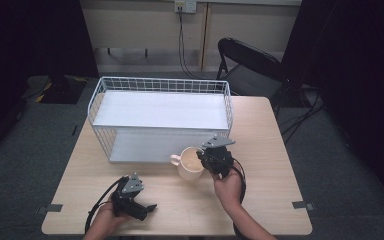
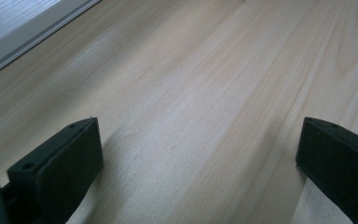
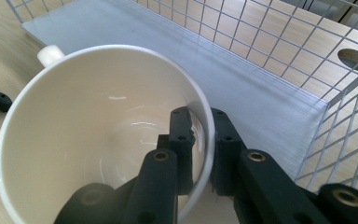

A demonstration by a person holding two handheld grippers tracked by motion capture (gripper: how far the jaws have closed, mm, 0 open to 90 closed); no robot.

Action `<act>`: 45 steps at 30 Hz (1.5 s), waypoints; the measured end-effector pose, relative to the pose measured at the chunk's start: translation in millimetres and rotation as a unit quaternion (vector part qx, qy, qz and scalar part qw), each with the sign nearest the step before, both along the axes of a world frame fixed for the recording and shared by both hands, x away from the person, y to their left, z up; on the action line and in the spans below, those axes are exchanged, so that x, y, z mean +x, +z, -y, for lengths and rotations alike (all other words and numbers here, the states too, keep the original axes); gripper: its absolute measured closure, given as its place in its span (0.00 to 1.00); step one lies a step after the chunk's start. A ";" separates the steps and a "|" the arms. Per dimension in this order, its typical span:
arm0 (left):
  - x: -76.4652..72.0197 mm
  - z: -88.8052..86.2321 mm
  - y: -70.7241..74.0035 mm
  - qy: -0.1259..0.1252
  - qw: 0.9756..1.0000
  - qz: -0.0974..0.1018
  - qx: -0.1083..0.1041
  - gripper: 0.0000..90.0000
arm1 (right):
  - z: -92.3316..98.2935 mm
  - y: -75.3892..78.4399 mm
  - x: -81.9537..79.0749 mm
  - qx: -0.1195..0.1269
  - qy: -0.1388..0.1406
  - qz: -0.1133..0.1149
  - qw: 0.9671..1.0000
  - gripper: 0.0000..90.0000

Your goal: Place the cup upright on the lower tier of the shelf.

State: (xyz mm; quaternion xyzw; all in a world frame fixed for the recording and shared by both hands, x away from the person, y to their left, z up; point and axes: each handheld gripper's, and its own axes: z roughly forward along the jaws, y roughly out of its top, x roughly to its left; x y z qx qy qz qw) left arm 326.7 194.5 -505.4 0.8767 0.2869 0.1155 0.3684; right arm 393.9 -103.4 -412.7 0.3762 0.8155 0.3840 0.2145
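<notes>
No legible text, label, brand, number or sign found in any view. Items checked: the cream mug (image 3: 98, 126), plain inside and out where visible; the white wire rack (image 1: 160, 117), shelves unmarked; the wooden surface (image 1: 270, 190), bare grain only; the black jaws of both tools, showing screw holes but no markings. The wall outlet (image 1: 185, 6) at 12 o'clock in the high view is too small to read. The grey tape pieces on the surface edges at 4 and 8 o'clock carry no visible writing.
</notes>
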 end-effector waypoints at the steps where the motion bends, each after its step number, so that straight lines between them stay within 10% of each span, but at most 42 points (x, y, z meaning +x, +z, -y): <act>1: 0.1 0.0 0.1 0.000 1.000 0.000 0.000 0.00 | -0.3 0.3 0.3 -0.001 -0.001 0.001 1.000 0.91; 45: 0.0 0.0 0.0 0.000 1.000 0.000 0.000 0.00 | -11.0 -5.1 19.9 -0.026 -0.082 0.038 0.996 0.91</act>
